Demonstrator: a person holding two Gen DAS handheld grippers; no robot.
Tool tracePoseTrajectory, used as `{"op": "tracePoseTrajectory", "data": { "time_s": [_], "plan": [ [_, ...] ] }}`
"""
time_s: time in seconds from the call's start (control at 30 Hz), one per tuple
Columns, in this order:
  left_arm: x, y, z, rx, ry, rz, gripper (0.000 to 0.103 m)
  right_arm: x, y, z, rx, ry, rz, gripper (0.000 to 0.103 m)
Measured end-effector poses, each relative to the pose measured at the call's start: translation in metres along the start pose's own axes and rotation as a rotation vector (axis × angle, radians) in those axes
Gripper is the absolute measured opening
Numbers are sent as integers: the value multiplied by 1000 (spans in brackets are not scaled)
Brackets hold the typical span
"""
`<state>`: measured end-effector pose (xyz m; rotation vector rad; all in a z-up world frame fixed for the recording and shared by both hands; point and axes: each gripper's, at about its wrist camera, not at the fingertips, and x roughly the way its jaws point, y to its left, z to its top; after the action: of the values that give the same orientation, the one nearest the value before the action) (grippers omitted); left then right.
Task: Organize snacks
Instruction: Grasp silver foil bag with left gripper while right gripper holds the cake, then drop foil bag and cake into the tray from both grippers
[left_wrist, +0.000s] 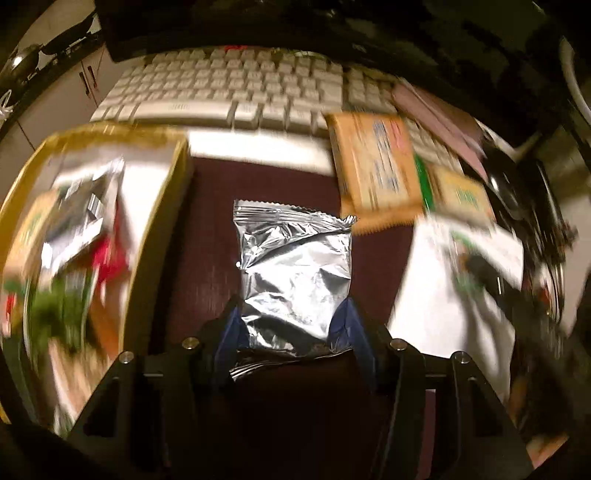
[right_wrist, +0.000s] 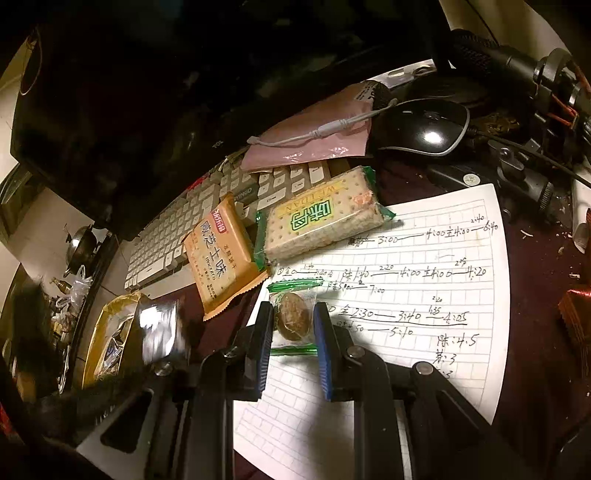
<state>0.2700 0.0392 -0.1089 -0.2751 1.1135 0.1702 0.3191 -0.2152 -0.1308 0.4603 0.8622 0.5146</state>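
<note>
My left gripper (left_wrist: 291, 310) is shut on a crinkled silver foil packet (left_wrist: 293, 273) and holds it above the dark desk, just right of a gold box (left_wrist: 159, 229) with several snacks inside. The packet (right_wrist: 159, 332) and box (right_wrist: 105, 317) also show blurred in the right wrist view. My right gripper (right_wrist: 293, 314) is shut on a small clear-wrapped round cookie (right_wrist: 291, 314) over a lined paper sheet (right_wrist: 406, 295). An orange cracker packet (right_wrist: 221, 254) and a green-edged biscuit packet (right_wrist: 321, 218) lie beyond it, against the keyboard.
A white keyboard (left_wrist: 240, 88) runs along the back, with a pink pouch (right_wrist: 314, 136) and a white cable on it. A black mouse (right_wrist: 424, 129) and dark gear sit at the right. A monitor base (right_wrist: 110, 110) looms behind.
</note>
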Motion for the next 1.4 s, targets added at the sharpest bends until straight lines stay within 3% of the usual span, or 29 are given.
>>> {"op": "tracePoseTrajectory", "data": {
  "time_s": [0.1,0.3,0.5,0.63,0.7,0.8,1.0,1.2,1.4],
  "plan": [
    [-9,5,-25,17,-6,-9,57,-2,2,-2,-6,-5,4,21],
    [-17,10,-36,22,-16,-13,57,-4,5,-1,-27,-18,17,21],
    [-68,22,-58,-12,-89,-127,57,-13,16,-3,-68,-58,63,21],
    [-101,45,-69,-65,-146,-149,57,-12,35,-7,-137,-42,108,21],
    [-116,68,-73,-103,-177,-137,57,-13,45,-10,-146,-25,153,21],
    [-125,97,-74,-148,-208,-63,57,-11,74,-15,-188,4,208,21],
    [-119,134,-72,-219,-195,-24,57,19,150,-32,-283,128,319,21],
    [-109,154,-74,-243,-162,-33,57,63,206,-37,-348,215,287,21],
    [-104,156,-68,-230,-160,-12,57,75,214,-36,-335,234,279,21]
  ]
}}
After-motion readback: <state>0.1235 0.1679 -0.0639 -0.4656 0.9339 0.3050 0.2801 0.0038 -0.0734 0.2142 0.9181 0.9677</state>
